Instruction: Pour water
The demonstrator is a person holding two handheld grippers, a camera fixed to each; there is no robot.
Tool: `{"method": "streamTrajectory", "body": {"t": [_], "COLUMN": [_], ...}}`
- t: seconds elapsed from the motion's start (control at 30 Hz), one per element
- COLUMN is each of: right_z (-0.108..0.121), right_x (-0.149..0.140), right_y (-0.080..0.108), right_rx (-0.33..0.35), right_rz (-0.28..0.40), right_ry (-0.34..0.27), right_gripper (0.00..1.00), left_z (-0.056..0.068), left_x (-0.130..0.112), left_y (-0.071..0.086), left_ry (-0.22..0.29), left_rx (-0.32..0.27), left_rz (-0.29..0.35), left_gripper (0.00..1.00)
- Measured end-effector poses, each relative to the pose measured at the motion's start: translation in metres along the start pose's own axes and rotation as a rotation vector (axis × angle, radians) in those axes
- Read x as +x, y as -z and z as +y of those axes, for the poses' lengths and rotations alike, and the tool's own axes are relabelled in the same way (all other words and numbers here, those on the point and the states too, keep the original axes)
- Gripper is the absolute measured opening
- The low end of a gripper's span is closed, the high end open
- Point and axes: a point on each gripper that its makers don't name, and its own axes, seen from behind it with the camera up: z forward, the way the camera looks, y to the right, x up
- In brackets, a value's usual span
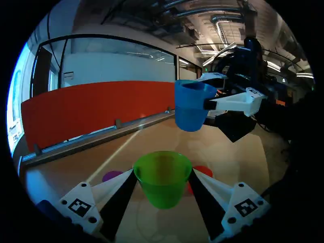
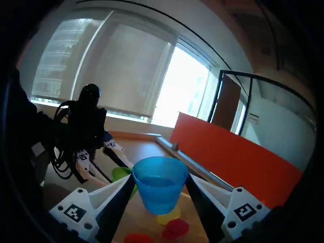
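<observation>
Wooden counter (image 1: 231, 158) runs back to a grey rail at the foot of an orange partition (image 1: 97, 105), with glass panels above it. The left gripper view has the left tool (image 1: 163, 175) closed on a green cup (image 1: 163, 190), both fingers pressing its sides, the cup upright with its mouth open. Beyond and higher, the right tool (image 1: 204, 101) carries a blue cup (image 1: 189, 107) in the air, roughly upright and well clear of the green rim. A purple round piece (image 1: 111, 175) and a red round piece (image 1: 202, 170) lie on the counter behind the green cup, partly hidden by the fingers. The right gripper view looks the other way, toward a bright window (image 2: 182, 89), and looks down into the blue cup, which both fingers clamp: water (image 2: 158, 181) sits a little below its rim. It also brings in a yellow round piece (image 2: 169, 218) on the counter under the blue cup. Bare counter lies open between the cups and the rail, and the space between the two cups is free.
</observation>
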Motion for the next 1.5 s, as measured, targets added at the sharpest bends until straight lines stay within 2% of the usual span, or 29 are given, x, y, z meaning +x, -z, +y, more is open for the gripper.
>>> {"method": "streamTrajectory", "body": {"t": [0.2, 0.5, 0.9, 1.2, 1.5], "right_z": [0.0, 0.006, 0.004, 0.004, 0.004], "right_x": [-0.002, 0.001, 0.002, 0.002, 0.004], "right_y": [-0.002, -0.004, -0.011, -0.018, -0.024], "right_rx": [0.015, 0.006, 0.025, 0.034, 0.034], "right_rz": [-0.011, -0.02, -0.037, -0.049, -0.051], "right_ry": [0.031, 0.095, 0.181, 0.225, 0.264], "right_gripper": [0.91, 0.91, 0.91, 0.91, 0.91], "left_z": [0.002, 0.003, 0.012, 0.017, 0.022], "left_x": [-0.008, -0.019, -0.029, -0.025, -0.025], "left_y": [-0.003, -0.006, -0.004, -0.002, -0.002], "left_ry": [-0.011, 0.0, -0.009, 0.006, -0.008], "left_rx": [0.002, -0.002, -0.02, -0.033, -0.037], "left_rz": [-0.011, -0.027, -0.029, 0.007, 0.014], "left_gripper": [0.87, 0.87, 0.87, 0.87, 0.87]}}
